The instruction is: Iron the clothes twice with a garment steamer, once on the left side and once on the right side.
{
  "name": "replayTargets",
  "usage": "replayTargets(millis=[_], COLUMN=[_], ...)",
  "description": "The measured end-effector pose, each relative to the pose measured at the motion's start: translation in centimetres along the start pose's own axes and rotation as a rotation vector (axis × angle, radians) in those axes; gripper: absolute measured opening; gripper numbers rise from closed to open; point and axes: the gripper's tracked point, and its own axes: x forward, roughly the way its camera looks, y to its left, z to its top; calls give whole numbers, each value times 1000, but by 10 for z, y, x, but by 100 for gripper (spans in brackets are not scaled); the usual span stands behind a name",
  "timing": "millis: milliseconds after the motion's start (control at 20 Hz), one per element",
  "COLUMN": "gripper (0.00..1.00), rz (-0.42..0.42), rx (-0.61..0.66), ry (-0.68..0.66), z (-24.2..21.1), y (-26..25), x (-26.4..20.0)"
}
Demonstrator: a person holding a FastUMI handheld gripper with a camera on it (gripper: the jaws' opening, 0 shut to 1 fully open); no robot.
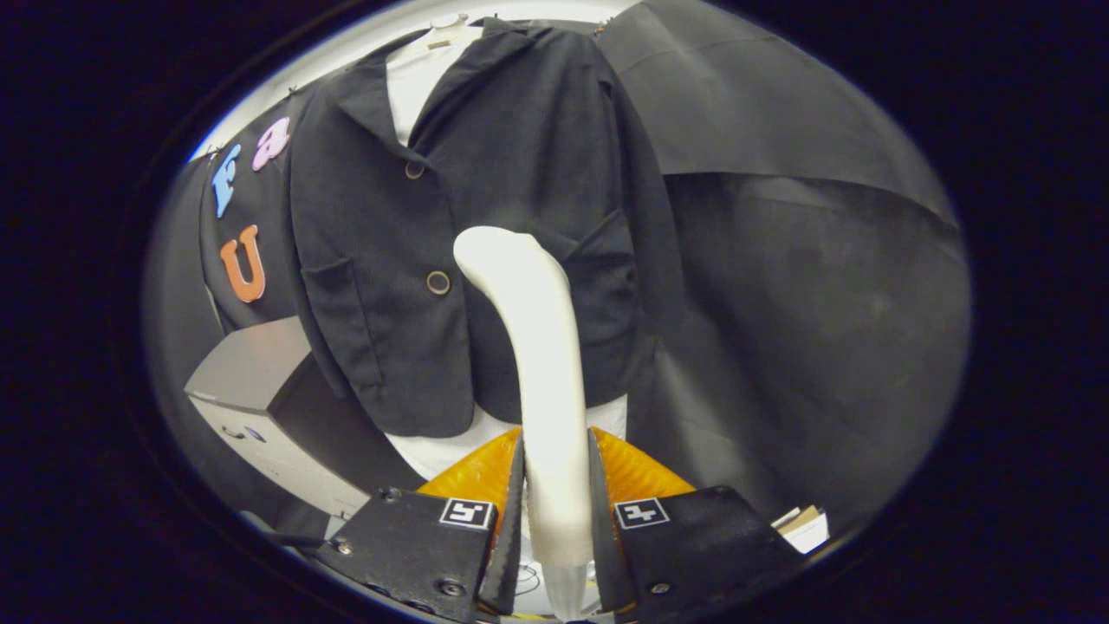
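On the left, a grey box-shaped cabinet (260,381) stands low against the black booth wall. Next to it, a dark jacket (485,225) hangs on a white dress form (420,74), two round buttons down its front and a patch pocket on each side. In front of the jacket, a white garment steamer (541,364) rises upright, its curved head lying over the jacket's lower front, just beside the lower button. The gripper (557,511) is closed on the steamer's handle, both fingers pressing its sides. Far right, low down, some cardboard and paper (801,524) sits beside the gripper.
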Motion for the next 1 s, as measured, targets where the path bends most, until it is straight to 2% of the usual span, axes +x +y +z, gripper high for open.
replayTargets(millis=[550, 1000], gripper=[38, 38], rz=[-9, 9], rx=[0, 47], ry=[86, 124], z=[-35, -62], y=[0, -4], x=[28, 30])
